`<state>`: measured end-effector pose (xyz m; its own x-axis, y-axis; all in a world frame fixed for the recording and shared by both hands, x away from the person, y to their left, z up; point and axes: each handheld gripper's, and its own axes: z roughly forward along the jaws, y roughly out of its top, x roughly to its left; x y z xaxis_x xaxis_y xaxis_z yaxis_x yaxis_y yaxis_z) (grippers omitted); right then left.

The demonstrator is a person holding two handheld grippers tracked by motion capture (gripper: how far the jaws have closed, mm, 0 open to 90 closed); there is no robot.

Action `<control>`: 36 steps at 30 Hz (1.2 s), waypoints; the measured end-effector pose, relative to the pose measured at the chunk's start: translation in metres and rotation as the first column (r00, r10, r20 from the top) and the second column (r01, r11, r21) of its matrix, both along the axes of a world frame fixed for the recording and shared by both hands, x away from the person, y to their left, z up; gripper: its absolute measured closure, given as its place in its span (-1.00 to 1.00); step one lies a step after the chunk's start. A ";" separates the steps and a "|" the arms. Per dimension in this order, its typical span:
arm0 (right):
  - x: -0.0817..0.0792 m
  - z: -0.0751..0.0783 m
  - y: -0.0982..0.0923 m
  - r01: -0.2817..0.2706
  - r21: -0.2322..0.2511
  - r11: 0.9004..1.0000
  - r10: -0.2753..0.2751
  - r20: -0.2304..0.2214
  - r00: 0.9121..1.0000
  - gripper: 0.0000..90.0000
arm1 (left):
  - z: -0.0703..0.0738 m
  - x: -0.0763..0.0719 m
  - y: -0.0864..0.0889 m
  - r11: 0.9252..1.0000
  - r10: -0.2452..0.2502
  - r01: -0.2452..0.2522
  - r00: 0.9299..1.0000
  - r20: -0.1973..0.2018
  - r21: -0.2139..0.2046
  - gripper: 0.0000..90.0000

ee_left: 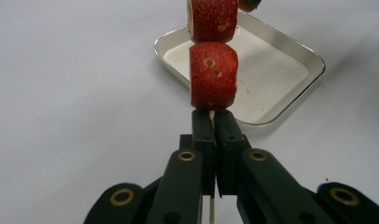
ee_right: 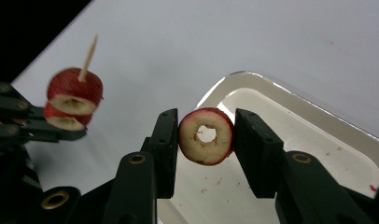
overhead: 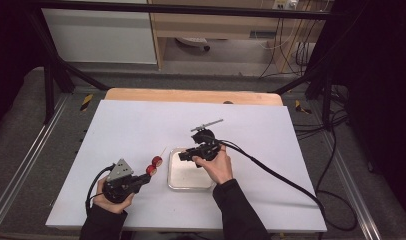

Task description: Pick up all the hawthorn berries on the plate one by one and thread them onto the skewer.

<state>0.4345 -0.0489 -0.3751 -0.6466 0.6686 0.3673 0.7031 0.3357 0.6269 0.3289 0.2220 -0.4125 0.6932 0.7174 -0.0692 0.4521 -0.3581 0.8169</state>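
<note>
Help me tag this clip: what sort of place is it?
Likely a lab recording bench, not a kitchen: a white table inside a black frame, loose cables behind it, cabled grippers.

No legible txt, labels, brands or nos. anywhere; none on any surface.

The white table surface (overhead: 141,125) lay open on its far and left portions — a gripper could pass there unobstructed. The metal tray (overhead: 176,181) stood near the centre, its raised rim forming a low barrier. The right gripper (overhead: 187,156) hung over the tray's far left corner, gripping a red-skinned ring slice (ee_right: 206,136) above the tray floor. The left gripper (overhead: 147,175) held a skewer (overhead: 163,150) with two strawberry pieces (overhead: 154,165) just left of the tray — only a narrow gap separated them.
</note>
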 end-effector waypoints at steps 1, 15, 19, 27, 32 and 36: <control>-0.003 -0.001 -0.004 0.010 0.039 0.999 -0.010 0.009 1.000 0.37 | 0.000 0.000 -0.001 1.000 -0.001 0.001 1.000 0.000 0.001 0.96; -0.029 -0.021 -0.031 0.147 0.399 0.905 -0.180 0.048 0.982 0.37 | 0.003 -0.005 -0.008 0.999 0.008 -0.008 1.000 0.001 -0.031 0.96; -0.032 -0.027 -0.034 0.176 0.460 0.870 -0.226 0.057 0.972 0.37 | 0.003 -0.007 -0.011 0.999 0.011 -0.012 1.000 -0.004 -0.042 0.96; -0.040 -0.031 -0.032 0.208 0.580 0.788 -0.318 0.094 0.943 0.37 | 0.003 -0.010 -0.018 0.998 0.019 -0.020 1.000 -0.011 -0.065 0.96; -0.043 -0.031 -0.030 0.207 0.637 0.743 -0.349 0.106 0.931 0.37 | 0.005 -0.013 -0.024 0.996 0.017 -0.018 1.000 -0.015 -0.082 0.96; -0.045 -0.032 -0.029 0.199 0.656 0.728 -0.370 0.132 0.919 0.37 | 0.005 -0.015 -0.028 0.996 0.014 -0.016 1.000 -0.022 -0.091 0.96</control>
